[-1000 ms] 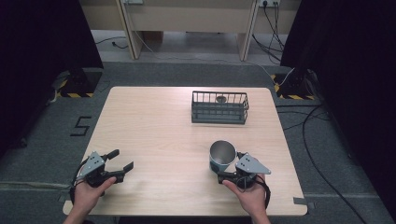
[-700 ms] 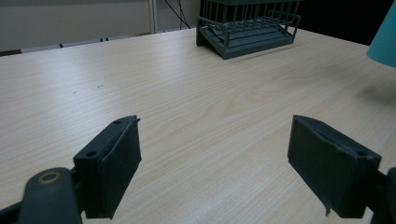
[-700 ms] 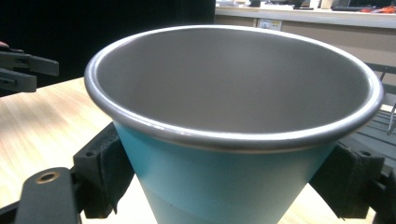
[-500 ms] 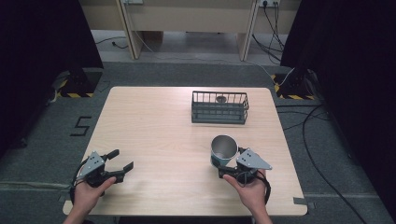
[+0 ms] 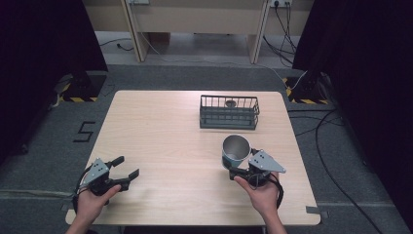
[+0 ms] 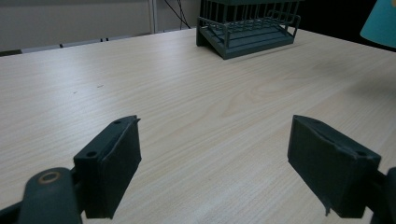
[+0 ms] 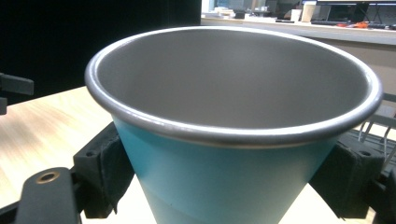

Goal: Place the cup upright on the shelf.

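Observation:
A teal cup (image 5: 235,150) with a bare metal inside and rim stands upright between the jaws of my right gripper (image 5: 233,166) at the table's front right. In the right gripper view the cup (image 7: 233,140) is very close, and both pads (image 7: 105,175) press on its lower wall. My left gripper (image 5: 127,166) rests at the front left of the table, open, with nothing between its fingers (image 6: 112,172). From the left gripper view the cup's teal side (image 6: 380,23) shows at the upper right, with a shadow on the table below it.
A dark wire basket (image 5: 229,113) stands on the far right part of the wooden table (image 5: 160,131), with a small round object (image 5: 230,103) inside it. The basket (image 6: 247,28) is also ahead in the left gripper view. Cables lie on the floor to the right.
The right gripper and the cup have moved slightly up in the high view, toward the basket. The left gripper has stayed still.

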{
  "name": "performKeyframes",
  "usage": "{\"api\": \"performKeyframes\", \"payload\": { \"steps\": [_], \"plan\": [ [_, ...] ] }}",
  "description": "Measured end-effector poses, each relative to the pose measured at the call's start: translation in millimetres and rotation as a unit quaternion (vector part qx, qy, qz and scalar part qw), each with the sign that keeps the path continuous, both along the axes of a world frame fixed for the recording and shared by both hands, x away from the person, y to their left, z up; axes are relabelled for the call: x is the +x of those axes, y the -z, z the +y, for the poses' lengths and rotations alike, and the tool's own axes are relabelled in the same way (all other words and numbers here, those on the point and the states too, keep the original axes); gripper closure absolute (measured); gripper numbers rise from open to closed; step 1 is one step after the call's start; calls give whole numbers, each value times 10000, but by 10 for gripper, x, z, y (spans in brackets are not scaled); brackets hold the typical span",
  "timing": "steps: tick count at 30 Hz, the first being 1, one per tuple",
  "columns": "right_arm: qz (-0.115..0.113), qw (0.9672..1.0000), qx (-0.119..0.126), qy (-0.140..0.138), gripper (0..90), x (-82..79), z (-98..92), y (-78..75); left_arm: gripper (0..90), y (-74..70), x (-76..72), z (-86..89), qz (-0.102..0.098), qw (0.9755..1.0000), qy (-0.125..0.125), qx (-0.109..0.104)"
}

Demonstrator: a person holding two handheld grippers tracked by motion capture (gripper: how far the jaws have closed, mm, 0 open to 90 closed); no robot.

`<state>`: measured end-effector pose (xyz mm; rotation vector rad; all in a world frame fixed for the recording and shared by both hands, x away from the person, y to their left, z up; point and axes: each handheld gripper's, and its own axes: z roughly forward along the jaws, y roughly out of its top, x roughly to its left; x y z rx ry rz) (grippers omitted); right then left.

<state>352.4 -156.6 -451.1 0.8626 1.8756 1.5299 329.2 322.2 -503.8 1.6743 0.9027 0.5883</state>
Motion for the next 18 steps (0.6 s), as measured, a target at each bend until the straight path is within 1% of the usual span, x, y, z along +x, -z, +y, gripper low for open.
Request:
{"api": "performKeyframes", "payload": {
  "steps": [11, 14, 18],
  "plan": [
    [-67, 9998, 20, 160, 175, 84, -29, -63, 167, 0, 0, 0, -3, 10000, 5, 1],
    [-137, 9997, 7, 202, 175, 114, -34, -88, 167, 0, 0, 0, -2, 10000, 3, -1],
    [-118, 9996, 25, 238, 175, 139, -30, -103, 167, 0, 0, -1, -1, 10000, 4, -2]
  ]
}}
